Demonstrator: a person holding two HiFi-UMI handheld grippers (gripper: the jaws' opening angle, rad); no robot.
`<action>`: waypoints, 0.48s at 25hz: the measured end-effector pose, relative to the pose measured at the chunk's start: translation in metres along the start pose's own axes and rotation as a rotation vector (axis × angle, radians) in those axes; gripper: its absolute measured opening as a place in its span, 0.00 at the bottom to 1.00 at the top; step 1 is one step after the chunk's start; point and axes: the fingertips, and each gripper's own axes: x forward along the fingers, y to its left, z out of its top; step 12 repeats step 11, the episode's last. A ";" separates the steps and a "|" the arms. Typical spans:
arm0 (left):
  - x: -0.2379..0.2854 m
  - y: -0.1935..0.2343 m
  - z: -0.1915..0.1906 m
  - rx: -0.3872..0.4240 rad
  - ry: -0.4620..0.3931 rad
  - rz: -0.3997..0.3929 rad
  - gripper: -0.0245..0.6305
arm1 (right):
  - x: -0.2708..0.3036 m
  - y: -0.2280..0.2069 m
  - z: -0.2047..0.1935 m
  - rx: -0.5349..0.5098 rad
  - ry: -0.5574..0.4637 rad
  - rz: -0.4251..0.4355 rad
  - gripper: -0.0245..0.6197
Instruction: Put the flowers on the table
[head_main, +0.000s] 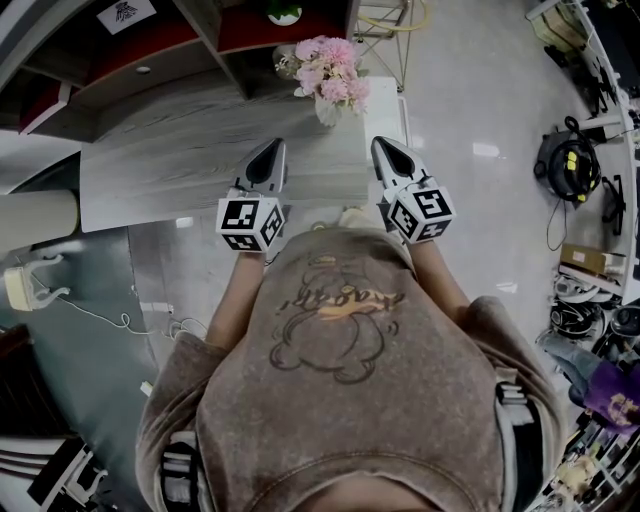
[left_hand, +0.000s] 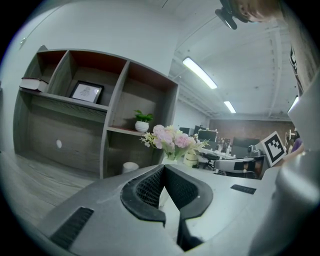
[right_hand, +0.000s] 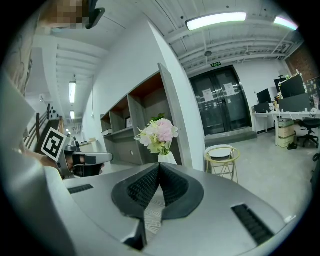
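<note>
A bunch of pink and white flowers (head_main: 331, 72) stands upright in a white vase at the table's (head_main: 190, 160) far right corner. In the head view both grippers hover over the near edge of the table, short of the vase and apart from it. My left gripper (head_main: 271, 150) points at the table left of the flowers, jaws shut with nothing between them. My right gripper (head_main: 383, 147) is just right of the vase line, shut and empty as well. The flowers (left_hand: 170, 139) show straight ahead of the left gripper (left_hand: 163, 168), and the same flowers (right_hand: 158, 134) ahead of the right gripper (right_hand: 159, 165).
A grey shelf unit (left_hand: 90, 115) behind the table holds a framed picture (left_hand: 86, 92), a book and a small potted plant (left_hand: 142, 120). A round stool with a yellow frame (right_hand: 221, 157) stands right of the table. A vacuum cleaner (head_main: 568, 160) and cables lie on the floor at right.
</note>
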 end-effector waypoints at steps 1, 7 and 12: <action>0.000 0.001 -0.001 -0.004 0.000 0.003 0.07 | 0.000 -0.001 0.000 -0.001 0.000 0.001 0.02; -0.001 0.002 -0.003 -0.028 0.000 0.022 0.07 | -0.001 -0.004 -0.001 -0.001 0.007 0.010 0.02; -0.001 0.000 -0.001 -0.033 -0.006 0.032 0.07 | -0.003 -0.005 0.000 -0.005 0.005 0.015 0.02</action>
